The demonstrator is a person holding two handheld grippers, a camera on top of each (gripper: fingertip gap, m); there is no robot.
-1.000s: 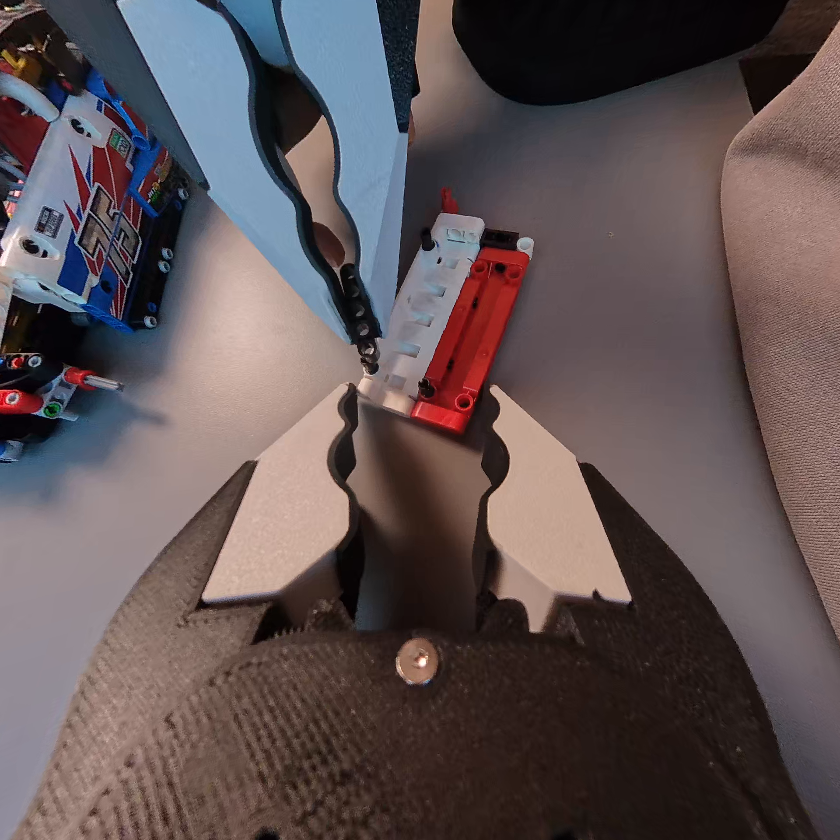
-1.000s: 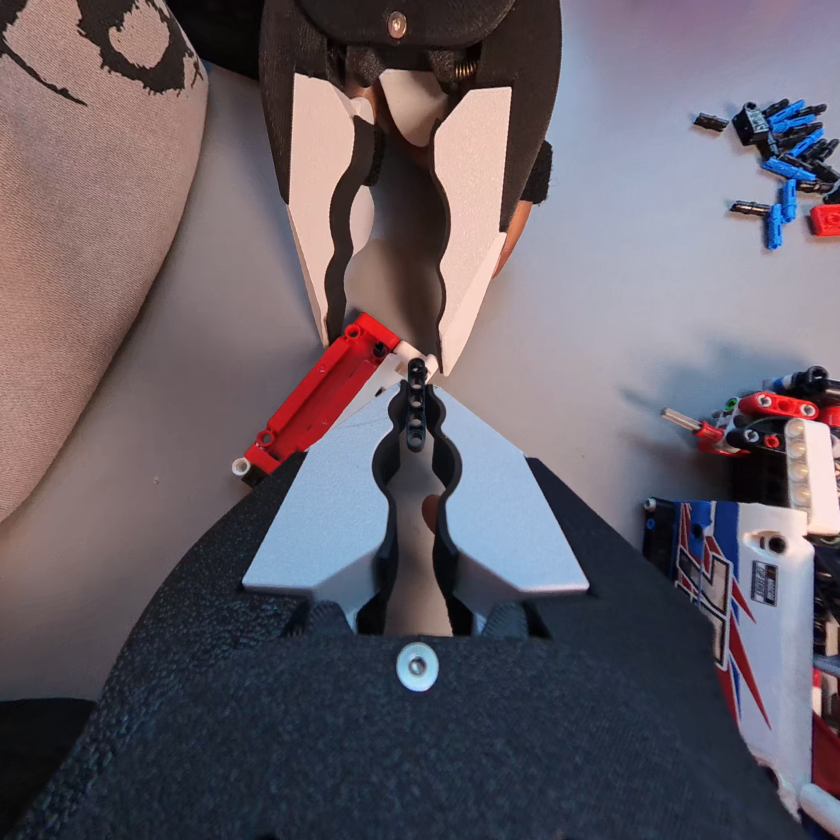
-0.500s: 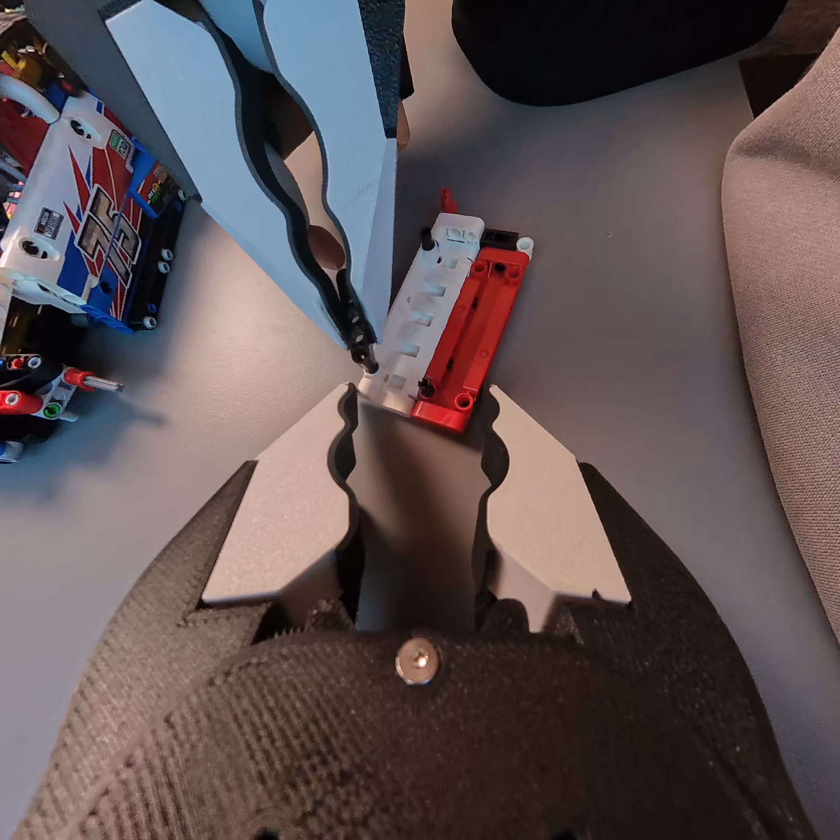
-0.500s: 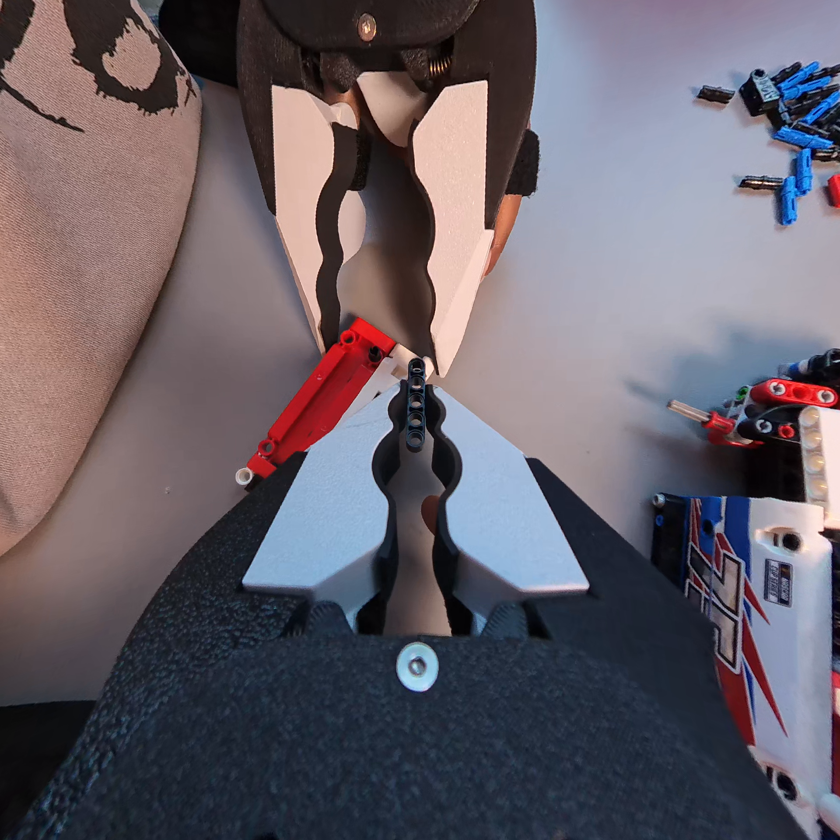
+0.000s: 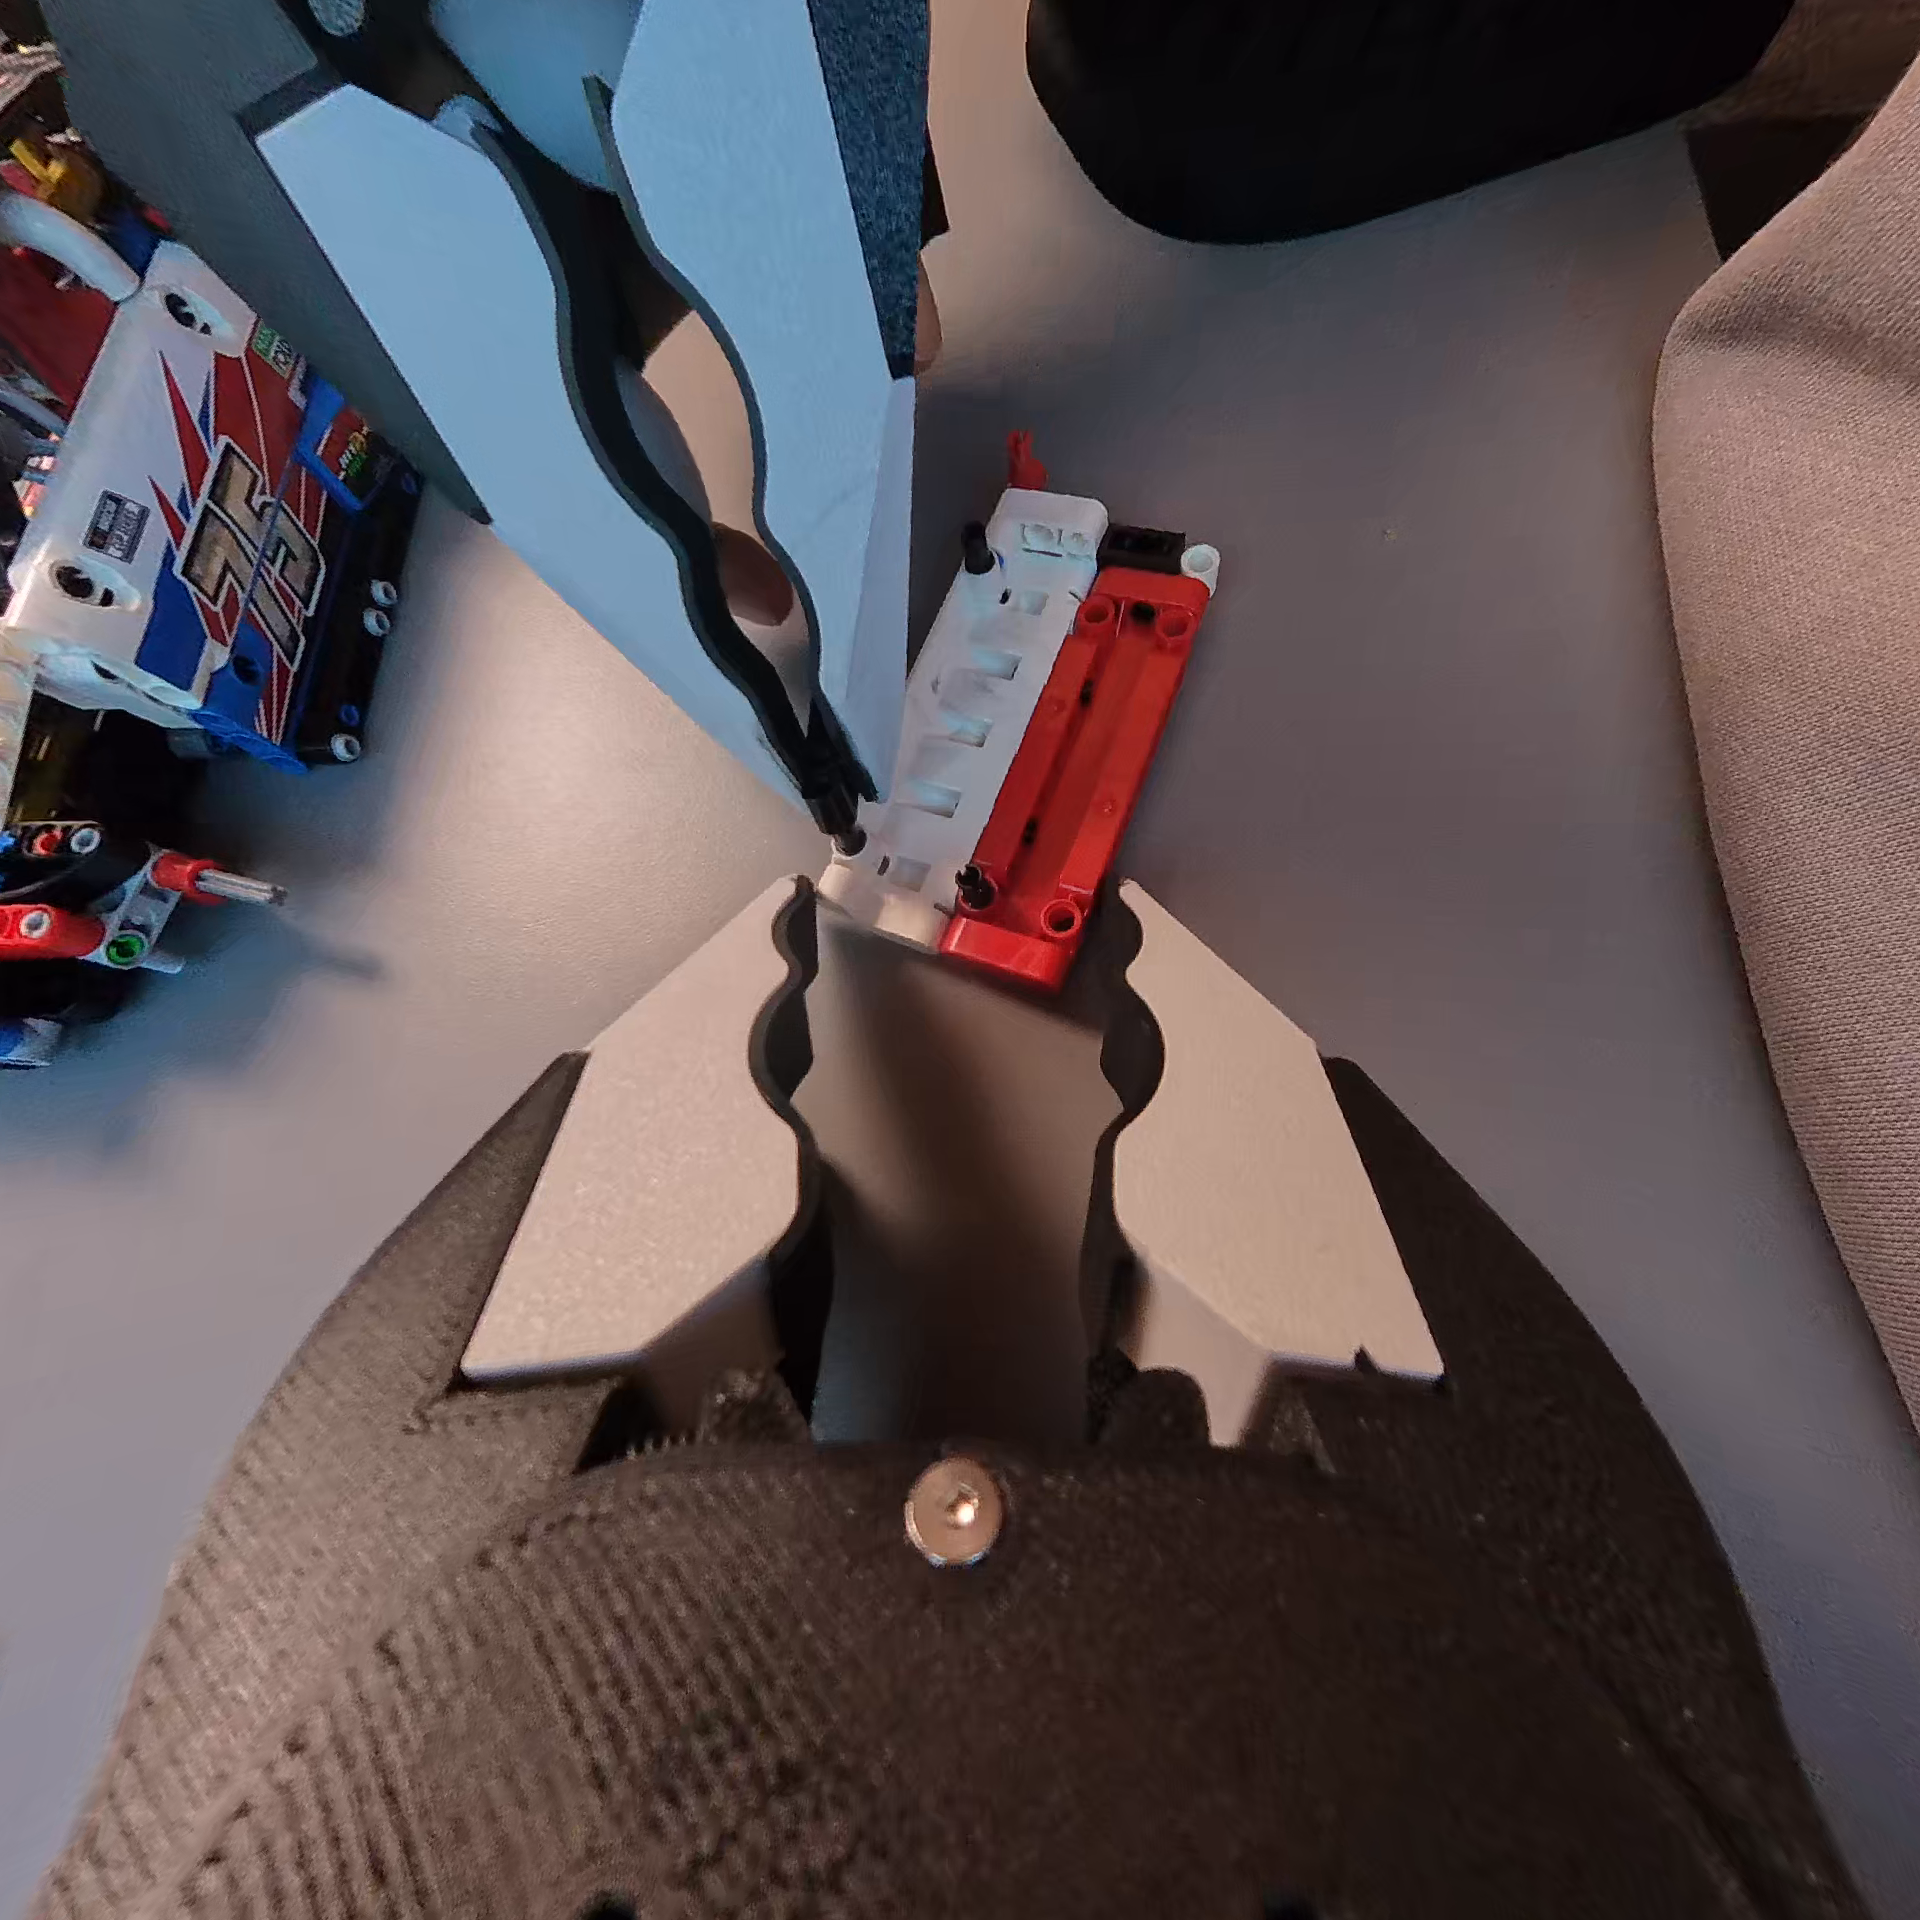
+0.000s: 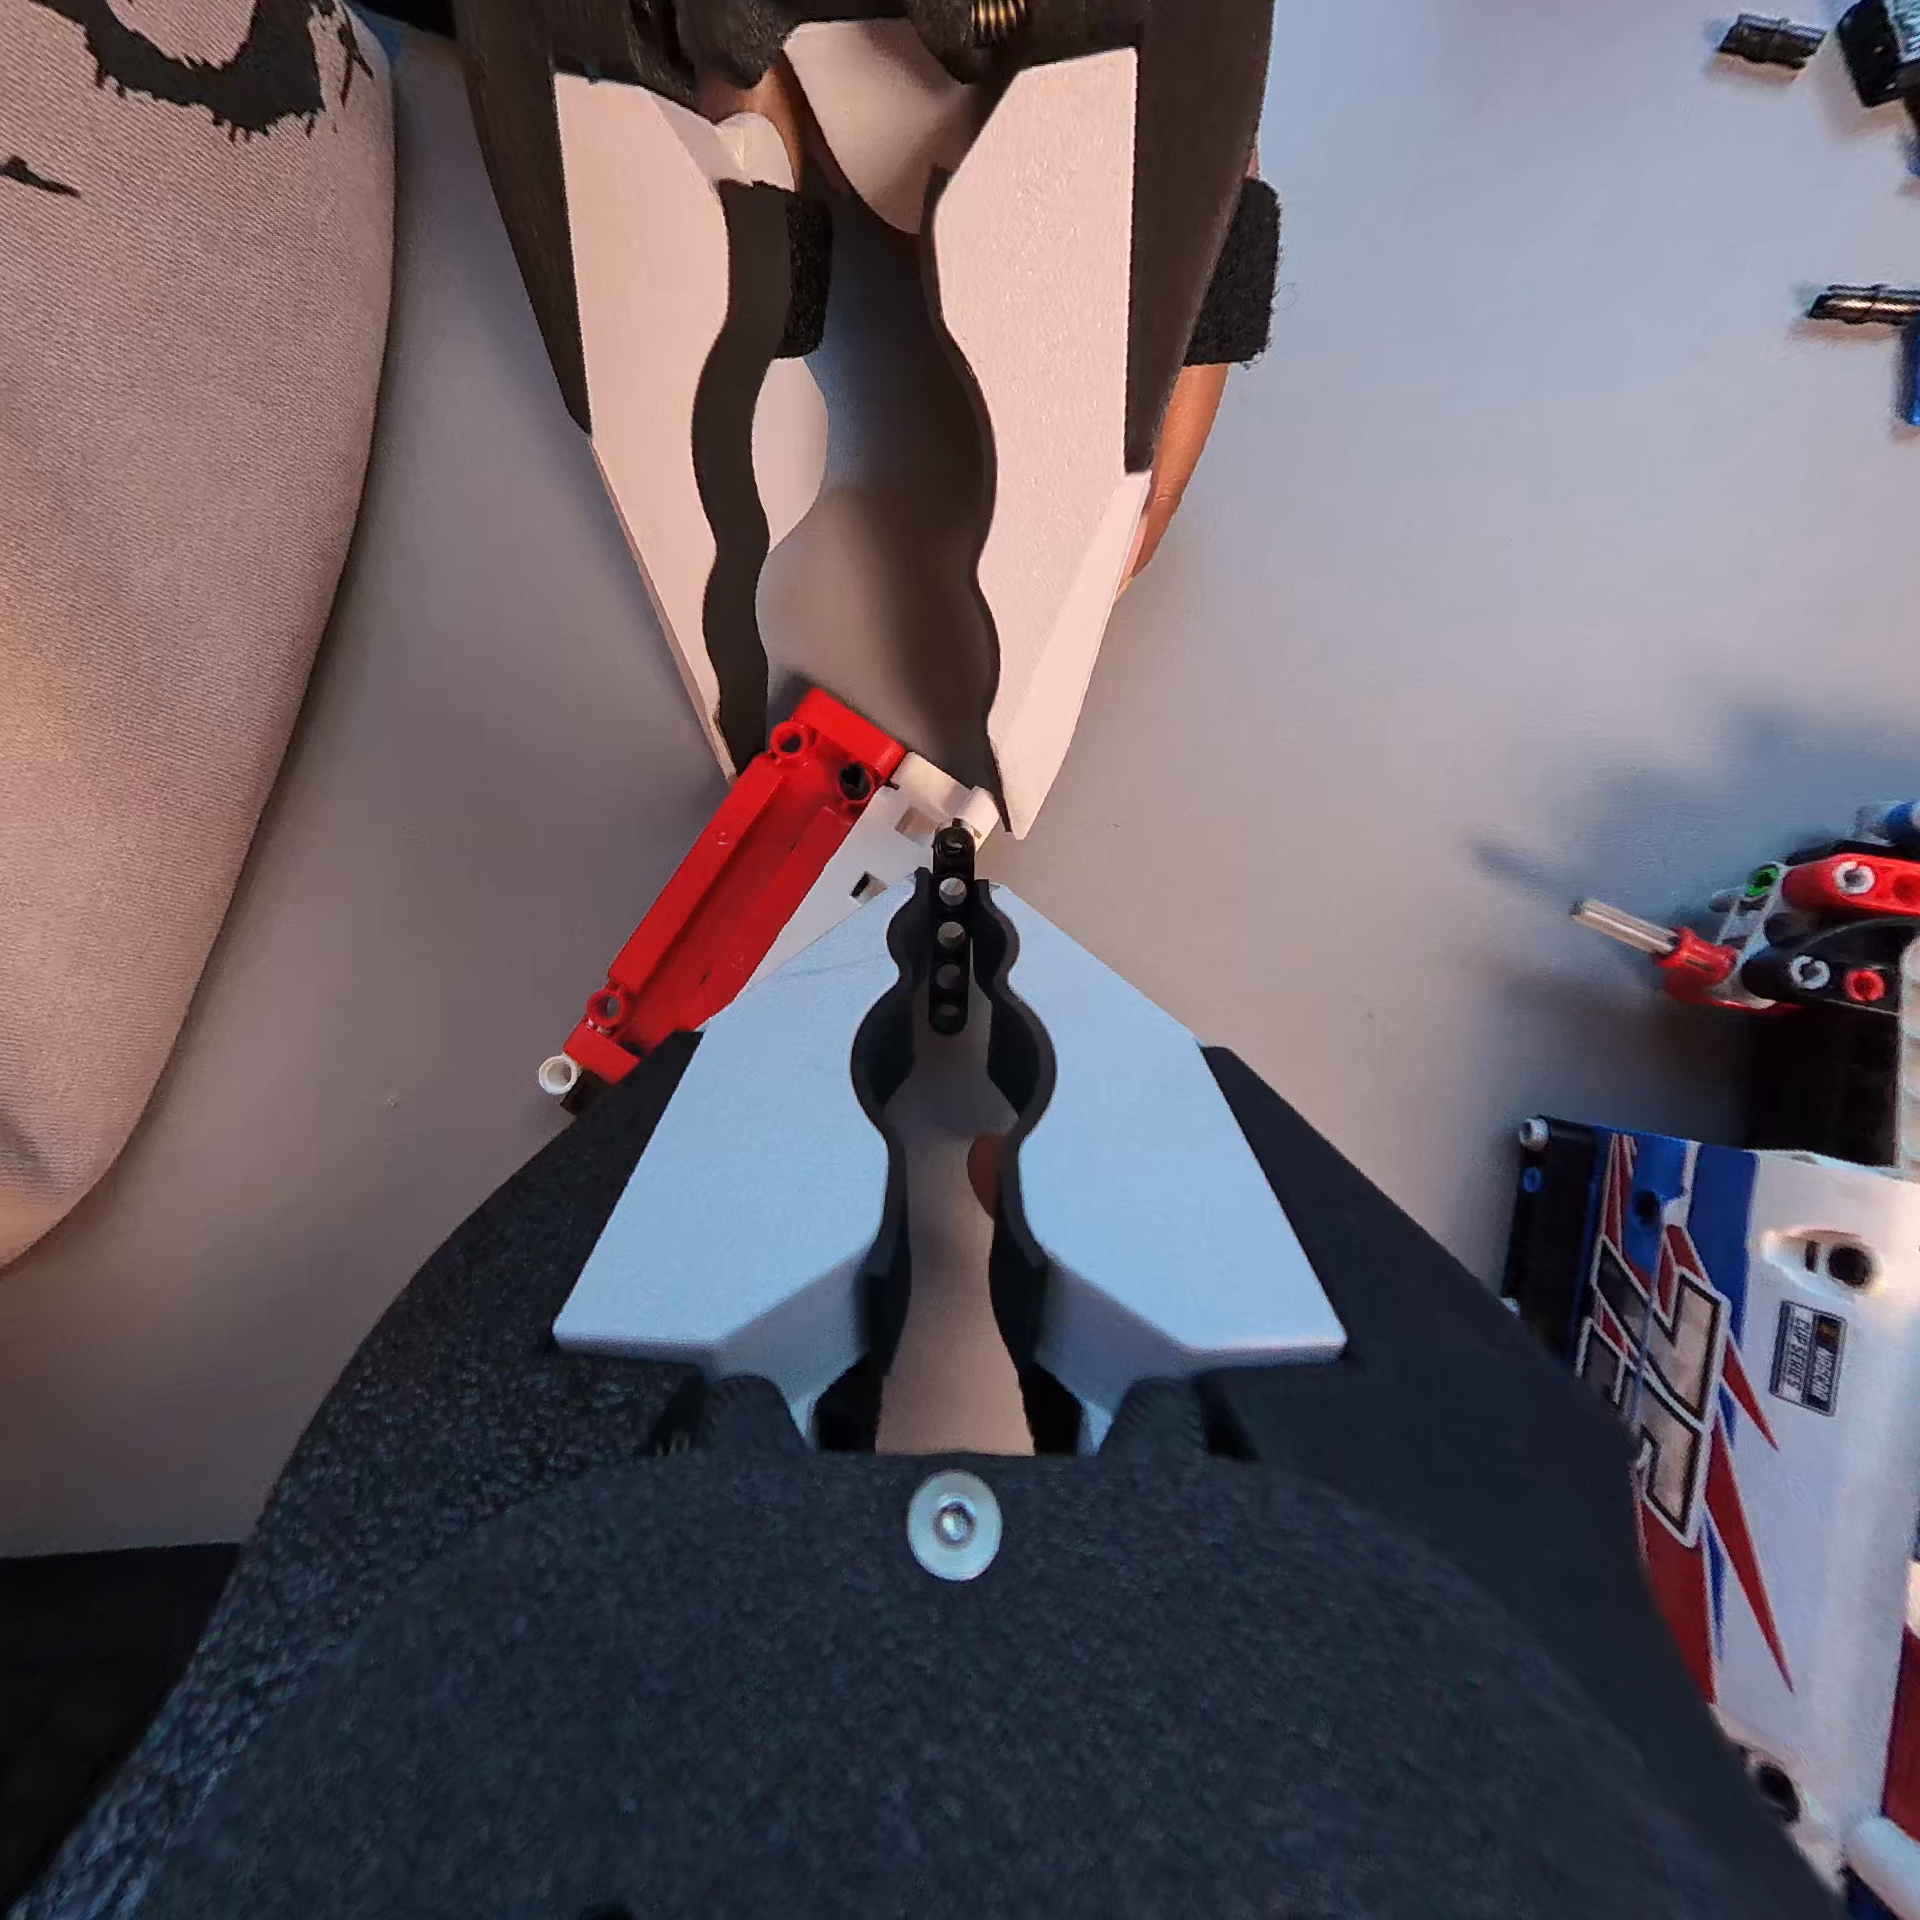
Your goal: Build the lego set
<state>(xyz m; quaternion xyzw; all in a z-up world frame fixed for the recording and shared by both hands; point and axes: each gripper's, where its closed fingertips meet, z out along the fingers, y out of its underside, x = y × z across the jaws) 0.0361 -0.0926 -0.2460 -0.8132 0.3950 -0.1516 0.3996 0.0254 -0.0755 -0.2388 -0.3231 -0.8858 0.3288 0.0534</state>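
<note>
A red and white panel assembly (image 5: 1039, 748) lies on the grey table; it also shows in the right wrist view (image 6: 748, 883). My left gripper (image 5: 961, 894) has its fingertips on either side of the panel's near end and grips it; the right wrist view shows it from the front (image 6: 873, 795). My right gripper (image 6: 951, 894) is shut on a thin black beam with holes (image 6: 951, 956). The beam's pinned tip touches the white panel's corner next to the left gripper's finger. In the left wrist view the right gripper (image 5: 831, 790) comes in from the upper left with the beam (image 5: 831, 779).
A white, blue and red car body (image 5: 177, 551) stands at the left, also seen in the right wrist view (image 6: 1714, 1351). A red and black subassembly with a metal axle (image 6: 1818, 935) lies beside it. Loose black and blue pins (image 6: 1860, 301) lie farther off. A person's beige clothing (image 5: 1787, 727) borders the table.
My right gripper has moved forward towards the left gripper, bringing the black beam's tip onto the white panel's corner. The left gripper and the panel have stayed in place.
</note>
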